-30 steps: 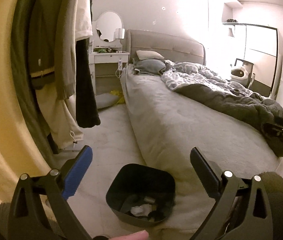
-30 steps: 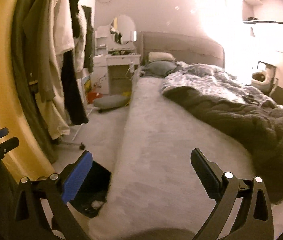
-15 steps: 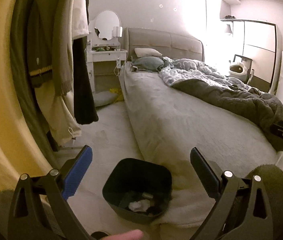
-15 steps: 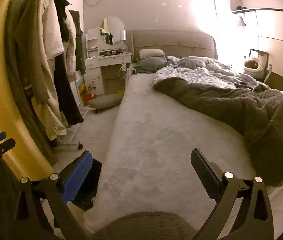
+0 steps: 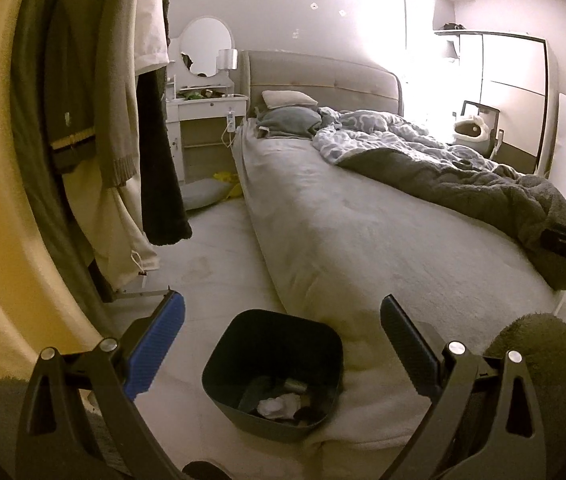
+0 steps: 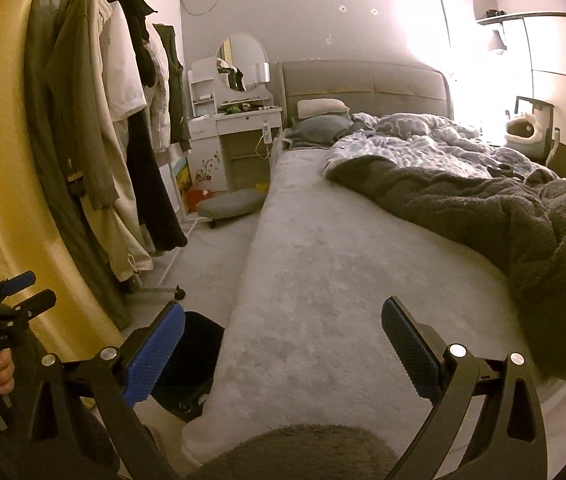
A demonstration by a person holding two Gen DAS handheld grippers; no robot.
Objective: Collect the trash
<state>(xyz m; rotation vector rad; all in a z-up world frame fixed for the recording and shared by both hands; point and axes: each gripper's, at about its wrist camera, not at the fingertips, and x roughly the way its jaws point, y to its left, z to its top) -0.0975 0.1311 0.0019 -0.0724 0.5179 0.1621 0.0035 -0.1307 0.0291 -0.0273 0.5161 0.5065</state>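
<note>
Partly hidden: trash bin (image 6: 191, 364) behind right gripper (image 6: 283, 344) & bed (image 6: 323, 280).

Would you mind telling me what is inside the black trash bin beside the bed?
In the left wrist view, the black trash bin holds crumpled white paper and some darker scraps. Its near wall hides part of the bottom, so anything else there cannot be seen.

Black bin (image 5: 273, 364), grey blanket (image 5: 483, 188)

A home bedroom: unmade bed (image 6: 363, 248), vanity mirror (image 6: 241, 63), hanging clothes (image 6: 123, 128).
</note>
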